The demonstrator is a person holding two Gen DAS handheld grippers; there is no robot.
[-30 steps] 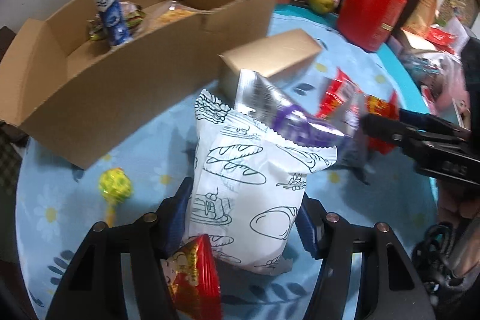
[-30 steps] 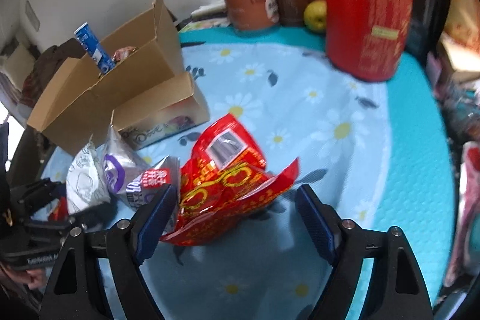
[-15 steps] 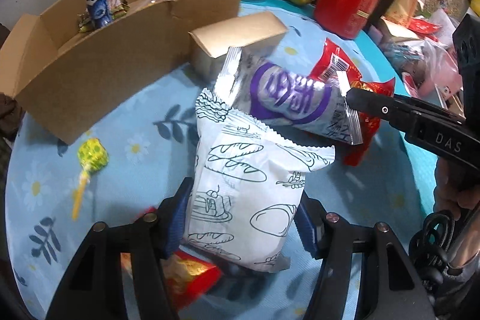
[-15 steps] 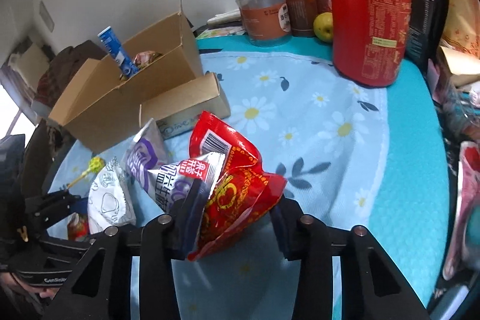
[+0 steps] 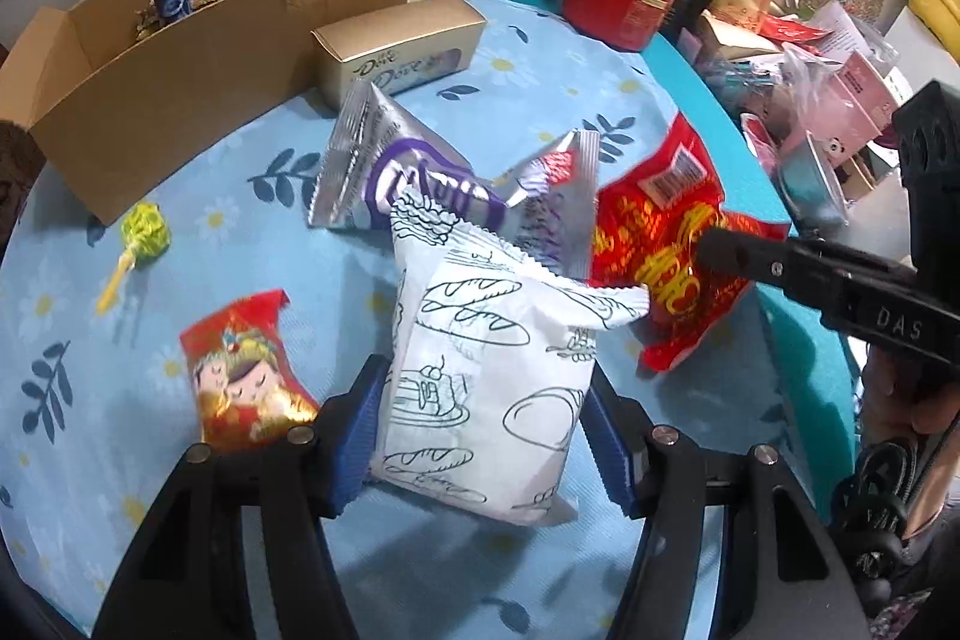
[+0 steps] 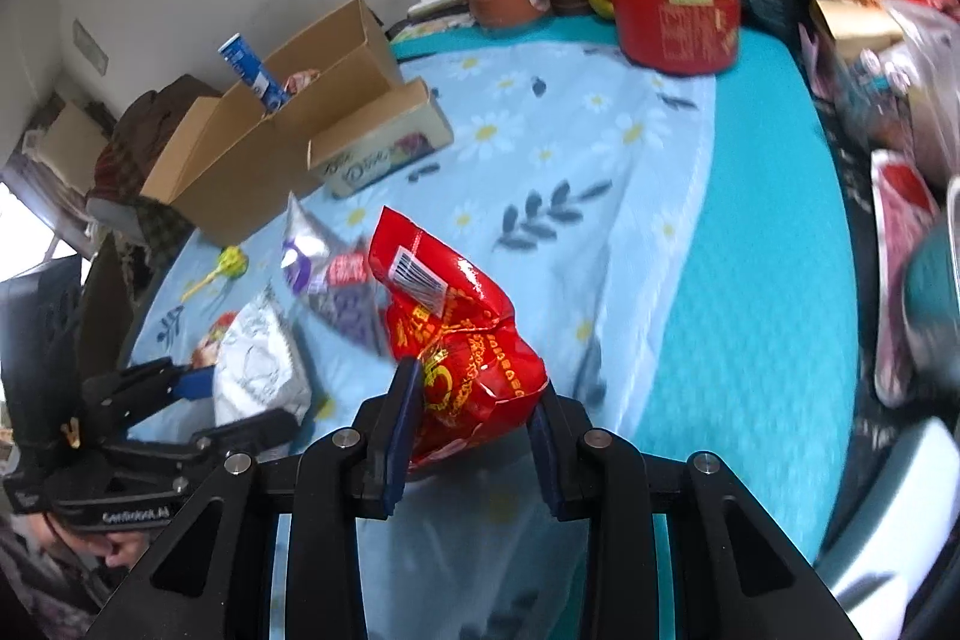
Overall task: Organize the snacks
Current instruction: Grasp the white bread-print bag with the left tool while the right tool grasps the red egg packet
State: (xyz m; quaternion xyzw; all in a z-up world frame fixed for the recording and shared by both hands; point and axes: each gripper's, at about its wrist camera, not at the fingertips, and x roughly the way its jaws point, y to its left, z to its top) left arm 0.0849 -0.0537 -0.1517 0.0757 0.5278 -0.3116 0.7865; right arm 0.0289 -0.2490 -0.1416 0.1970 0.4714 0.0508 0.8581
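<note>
Right hand-held gripper has just clamped the red packet, seemingly clear of the tabletop; left hand-held gripper pinches the white bread bag. Both light, crinkly, slippery; grip mid-body.

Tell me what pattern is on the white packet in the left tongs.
The white packet has black outline drawings of bread loaves and pancakes, clearest in the left wrist view.

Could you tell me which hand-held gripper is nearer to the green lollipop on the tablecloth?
Left. The left hand-held gripper, clamping the white bread packet, is nearer the green lollipop; the right hand-held gripper, holding the red packet, is farther away.
</note>
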